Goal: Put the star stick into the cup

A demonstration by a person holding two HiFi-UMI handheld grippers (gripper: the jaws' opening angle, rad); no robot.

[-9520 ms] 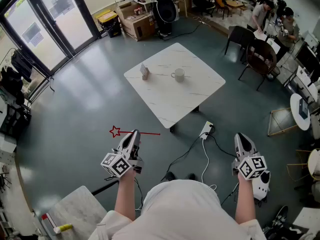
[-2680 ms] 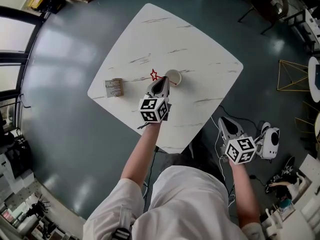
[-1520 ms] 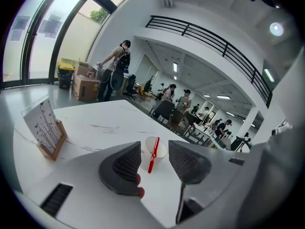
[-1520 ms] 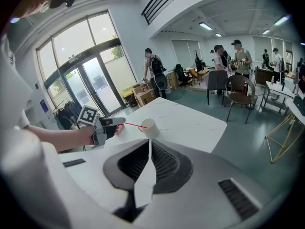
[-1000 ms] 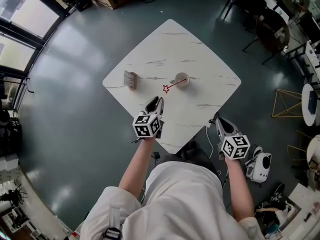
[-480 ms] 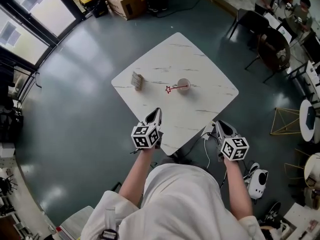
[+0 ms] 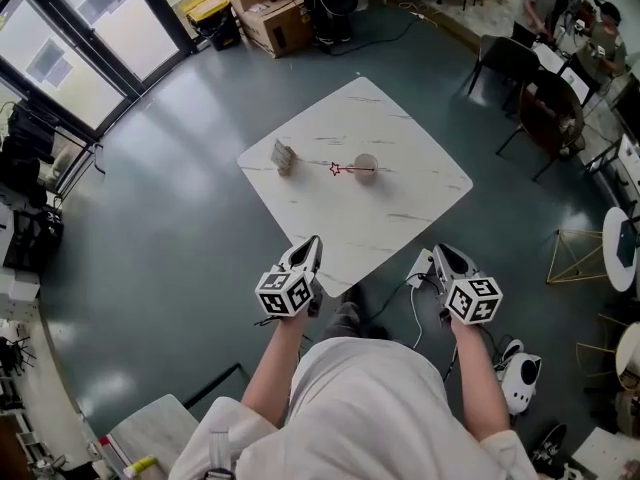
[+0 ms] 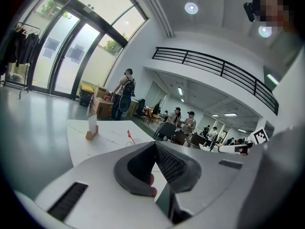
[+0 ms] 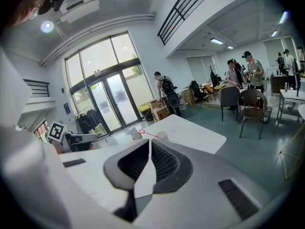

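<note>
The red star stick leans in the white cup on the white marble table, its star end sticking out to the left. In the right gripper view the star stick and the cup stand far ahead. My left gripper is shut and empty, held off the table's near edge. My right gripper is also shut with nothing in it, to the right of the table's near corner. In the left gripper view the star stick shows just above the shut left gripper.
A small card stand stands on the table left of the cup. A power strip and cables lie on the floor by the near corner. Dark chairs stand at the right, cardboard boxes at the back, glass doors at the left.
Both grippers have drawn back from the table toward the person and now hang past its near edge. The table looks farther off. The star stick stays in the cup.
</note>
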